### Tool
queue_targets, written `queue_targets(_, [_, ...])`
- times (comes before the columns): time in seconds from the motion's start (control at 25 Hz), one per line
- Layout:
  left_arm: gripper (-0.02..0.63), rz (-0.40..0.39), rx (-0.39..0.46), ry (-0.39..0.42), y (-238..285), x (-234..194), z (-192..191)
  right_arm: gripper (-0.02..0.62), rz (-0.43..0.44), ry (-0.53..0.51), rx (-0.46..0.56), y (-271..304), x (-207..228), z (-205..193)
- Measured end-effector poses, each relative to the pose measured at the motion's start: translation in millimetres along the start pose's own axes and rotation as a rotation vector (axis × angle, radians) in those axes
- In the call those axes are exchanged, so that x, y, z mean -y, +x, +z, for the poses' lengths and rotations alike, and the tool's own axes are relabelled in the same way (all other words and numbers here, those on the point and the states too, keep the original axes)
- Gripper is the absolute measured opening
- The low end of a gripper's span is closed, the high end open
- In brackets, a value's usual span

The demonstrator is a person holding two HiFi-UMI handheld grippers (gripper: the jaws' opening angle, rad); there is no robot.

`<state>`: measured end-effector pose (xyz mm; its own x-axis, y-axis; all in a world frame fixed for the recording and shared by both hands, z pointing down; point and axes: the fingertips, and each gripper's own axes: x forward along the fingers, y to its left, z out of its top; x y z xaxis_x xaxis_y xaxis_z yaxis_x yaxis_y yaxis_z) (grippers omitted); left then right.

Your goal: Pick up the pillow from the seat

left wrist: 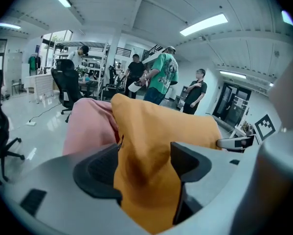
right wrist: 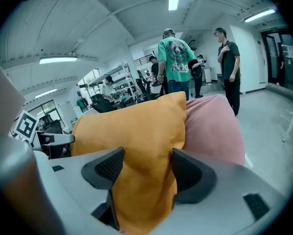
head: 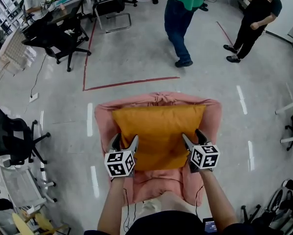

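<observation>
- Two grippers show in the head view. The left gripper (head: 124,143) and the right gripper (head: 193,137) each straddle a near corner of the orange pillow (head: 158,126). The pillow lies on the pink seat (head: 212,114).
- Left gripper view: the jaws stand fully apart. A pillow (left wrist: 156,126) corner fills the gap between them, loose and not clamped. The seat (left wrist: 90,126) rises just behind, at left.
- Right gripper view: the jaws stand well apart. A pillow (right wrist: 131,126) corner sits between them, fabric brushing the pads, not clamped. The seat (right wrist: 212,126) shows at right.

Orange pillow (head: 158,131) on pink seat (head: 103,119)
</observation>
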<state>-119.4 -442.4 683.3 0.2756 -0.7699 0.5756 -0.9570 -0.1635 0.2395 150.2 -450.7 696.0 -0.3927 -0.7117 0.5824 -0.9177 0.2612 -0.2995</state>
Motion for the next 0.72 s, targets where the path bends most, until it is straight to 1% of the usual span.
queue_targets(0.32, [0.327, -0.01, -0.015, -0.015, 12, -5, 1, 0.31, -0.009, -0.008, -0.014, 9, 4, 2])
queue_targets(0.4, [0.327, -0.012, -0.015, -0.009, 15, -4, 3, 0.316, -0.012, -0.008, -0.012, 11, 7, 3])
queue_targets(0.72, [0.328, 0.004, -0.021, 0.119, 25, -2, 6, 0.348, -0.024, 0.013, -0.012, 20, 14, 1])
